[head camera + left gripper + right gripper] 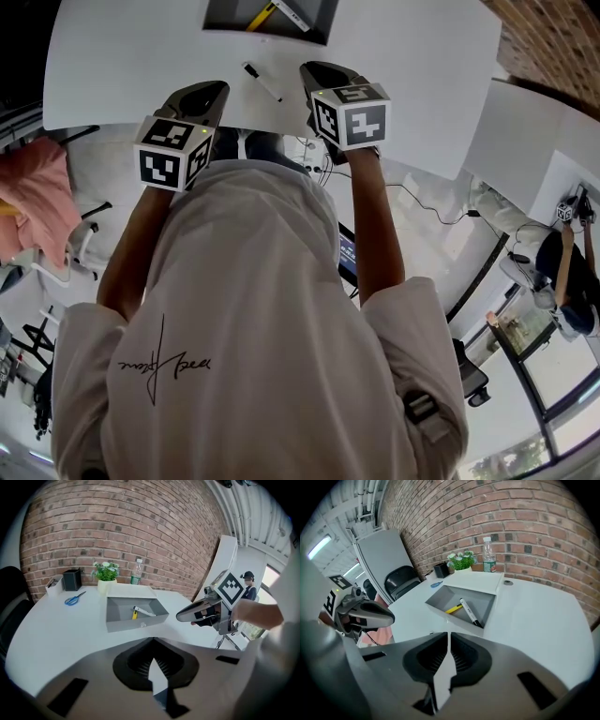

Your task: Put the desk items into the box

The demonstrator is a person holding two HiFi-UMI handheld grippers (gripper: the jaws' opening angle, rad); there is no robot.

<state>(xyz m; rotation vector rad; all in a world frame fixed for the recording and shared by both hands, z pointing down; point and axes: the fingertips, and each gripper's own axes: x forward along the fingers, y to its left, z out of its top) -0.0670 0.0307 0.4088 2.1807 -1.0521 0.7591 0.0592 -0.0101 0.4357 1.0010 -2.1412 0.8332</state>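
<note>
An open grey box sits at the desk's far side; inside lie a yellow pen and a white marker. Another black-capped marker lies on the white desk between my two grippers. My left gripper hovers just left of it, shut and empty, as its own view shows. My right gripper hovers just right of it; its jaws stand a thin slit apart with nothing between them. Blue scissors lie left of the box.
Along the brick wall stand a black pen holder, a potted plant and a water bottle. A black office chair is at the desk's left end. The desk's curved front edge runs under my grippers.
</note>
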